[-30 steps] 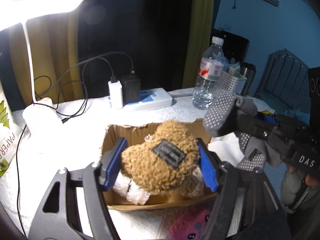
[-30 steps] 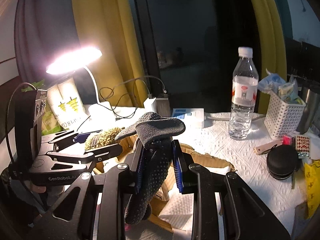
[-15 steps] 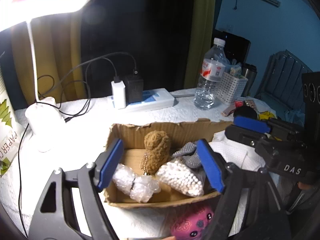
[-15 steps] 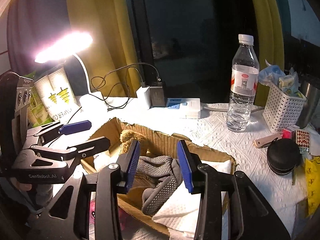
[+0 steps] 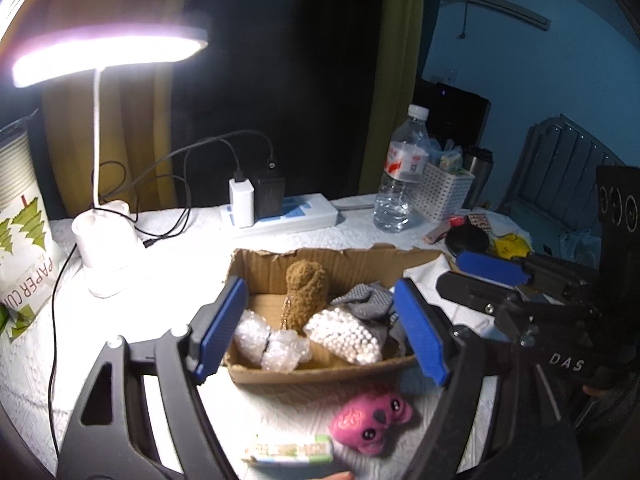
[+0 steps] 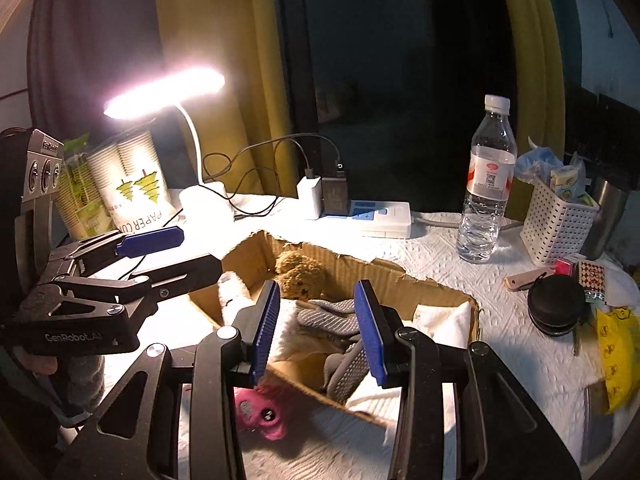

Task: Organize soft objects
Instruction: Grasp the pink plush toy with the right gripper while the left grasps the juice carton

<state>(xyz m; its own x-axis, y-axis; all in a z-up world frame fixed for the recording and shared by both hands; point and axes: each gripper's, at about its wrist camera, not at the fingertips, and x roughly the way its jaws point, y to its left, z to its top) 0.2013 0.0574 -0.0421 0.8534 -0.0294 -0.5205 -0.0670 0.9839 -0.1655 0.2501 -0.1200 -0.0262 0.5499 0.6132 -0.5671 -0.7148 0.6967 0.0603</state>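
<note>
A cardboard box point(image 5: 332, 258) sits on the white-covered table. In it lie a brown plush toy point(image 5: 306, 292), a grey dotted glove point(image 5: 366, 304), a white beaded pouch point(image 5: 346, 334) and bubble wrap point(image 5: 272, 346). My left gripper point(image 5: 320, 332) is open and empty above the box's near side. My right gripper point(image 6: 316, 330) is open and empty over the glove point(image 6: 332, 320) and the box point(image 6: 440, 292). A pink plush toy point(image 5: 370, 418) lies on the table in front of the box, also in the right wrist view point(image 6: 260, 412). The plush point(image 6: 300, 270) shows in the box's far corner.
A lit desk lamp point(image 5: 104, 216) stands at left by a paper cup pack point(image 5: 24, 248). A power strip point(image 5: 288, 212), water bottle point(image 5: 400, 176) and white basket point(image 5: 442, 192) line the back. A black round case point(image 6: 556, 304) and small items lie at right. A small packet point(image 5: 292, 450) lies near the front.
One second ago my left gripper held the brown plush and my right held the grey glove; both were let go into the box. Both grippers have since pulled back and stand open.
</note>
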